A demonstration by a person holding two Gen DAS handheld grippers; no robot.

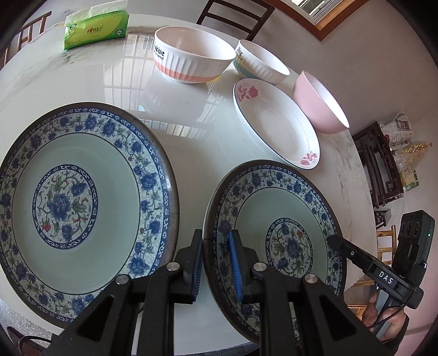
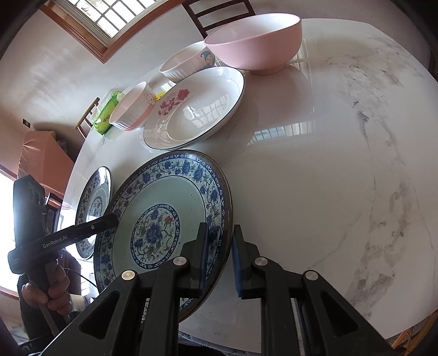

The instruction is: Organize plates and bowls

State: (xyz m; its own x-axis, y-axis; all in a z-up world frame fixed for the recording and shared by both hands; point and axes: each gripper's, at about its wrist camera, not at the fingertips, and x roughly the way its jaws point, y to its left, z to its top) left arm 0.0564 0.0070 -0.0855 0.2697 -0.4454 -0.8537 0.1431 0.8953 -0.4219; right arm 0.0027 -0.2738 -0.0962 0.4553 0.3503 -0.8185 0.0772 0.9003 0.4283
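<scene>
Two blue-floral plates lie on the white marble table. The smaller one (image 1: 276, 235) (image 2: 164, 219) sits between both grippers. My left gripper (image 1: 216, 263) straddles its left rim, jaws a little apart, not clamped. My right gripper (image 2: 220, 257) straddles its right rim the same way; it also shows in the left wrist view (image 1: 332, 241). The larger blue plate (image 1: 79, 208) (image 2: 94, 208) lies to the left. Behind stand a white rose plate (image 1: 276, 123) (image 2: 197, 106), a pink bowl (image 1: 320, 104) (image 2: 254, 41), a "Rabbit" bowl (image 1: 191, 57) (image 2: 131, 109) and a "Dog" bowl (image 1: 260, 63) (image 2: 186, 65).
A green tissue pack (image 1: 95, 30) (image 2: 105, 115) lies at the table's far side. Chairs (image 1: 235, 16) stand around the table. The table edge (image 1: 364, 169) curves close on the right, with dark furniture (image 1: 380, 164) beyond it.
</scene>
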